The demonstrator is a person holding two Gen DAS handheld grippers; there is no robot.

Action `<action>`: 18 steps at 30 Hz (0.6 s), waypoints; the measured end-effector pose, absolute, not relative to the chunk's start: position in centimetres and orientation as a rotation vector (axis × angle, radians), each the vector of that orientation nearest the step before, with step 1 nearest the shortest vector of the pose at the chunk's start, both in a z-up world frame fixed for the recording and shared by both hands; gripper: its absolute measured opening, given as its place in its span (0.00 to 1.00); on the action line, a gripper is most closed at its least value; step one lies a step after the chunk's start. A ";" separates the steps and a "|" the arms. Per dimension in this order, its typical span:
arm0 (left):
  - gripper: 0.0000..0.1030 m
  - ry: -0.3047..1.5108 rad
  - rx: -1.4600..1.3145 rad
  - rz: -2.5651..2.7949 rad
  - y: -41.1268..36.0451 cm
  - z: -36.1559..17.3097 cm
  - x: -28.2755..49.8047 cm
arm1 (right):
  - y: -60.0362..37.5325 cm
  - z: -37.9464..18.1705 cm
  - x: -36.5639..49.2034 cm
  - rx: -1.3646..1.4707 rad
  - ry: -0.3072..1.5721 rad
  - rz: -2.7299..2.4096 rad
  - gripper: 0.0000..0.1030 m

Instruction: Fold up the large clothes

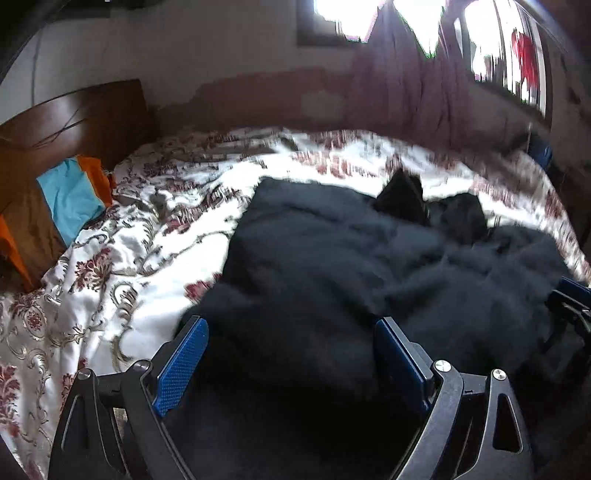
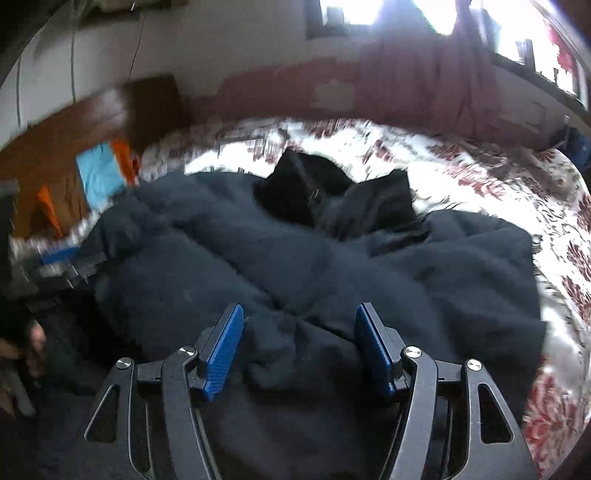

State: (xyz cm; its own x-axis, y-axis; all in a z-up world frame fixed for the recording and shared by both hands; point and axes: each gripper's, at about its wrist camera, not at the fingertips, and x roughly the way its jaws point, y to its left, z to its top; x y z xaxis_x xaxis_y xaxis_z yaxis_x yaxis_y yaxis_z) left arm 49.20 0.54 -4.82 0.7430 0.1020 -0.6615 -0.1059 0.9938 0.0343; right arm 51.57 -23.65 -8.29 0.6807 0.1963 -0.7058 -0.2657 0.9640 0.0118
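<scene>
A large dark navy garment [image 1: 332,258] lies rumpled on the bed; it also fills the middle of the right wrist view [image 2: 295,258]. Its black collar or hood part [image 1: 406,195] sticks up at the far side, and shows in the right wrist view [image 2: 306,188] too. My left gripper [image 1: 291,328] is open, hovering over the garment's near left edge, empty. My right gripper [image 2: 299,317] is open over the garment's near middle folds, empty. The right gripper shows at the right edge of the left wrist view [image 1: 569,306]; the left gripper shows blurred at the left of the right wrist view [image 2: 62,262].
The bed has a white floral bedspread [image 1: 110,280], [image 2: 517,177]. A wooden headboard [image 1: 74,114] with a blue and orange pillow [image 1: 74,199] is at the left. A maroon curtain [image 1: 399,81] and bright windows [image 2: 517,29] are behind. A hand [image 2: 33,343] shows at the left.
</scene>
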 end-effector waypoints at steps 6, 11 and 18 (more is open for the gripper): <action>1.00 0.747 0.013 0.149 0.4 -6.1 49.8 | -22.9 -12.0 52.2 -0.143 0.844 0.263 0.58; 1.00 0.755 0.036 0.175 0.0 -7.2 50.3 | -23.1 -13.0 51.9 -0.149 0.837 0.254 0.58; 1.00 0.744 0.081 0.205 -0.8 -8.5 50.8 | -22.8 -13.5 52.5 -0.168 0.823 0.237 0.59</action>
State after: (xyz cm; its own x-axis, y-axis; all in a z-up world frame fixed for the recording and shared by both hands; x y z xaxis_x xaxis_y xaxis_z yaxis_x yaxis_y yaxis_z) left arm 50.78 -0.80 -8.47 0.7169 0.2135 -0.6637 -0.1564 0.9769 0.1454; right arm 52.49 -22.76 -13.45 0.6555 0.1436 -0.7414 -0.2732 0.9603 -0.0555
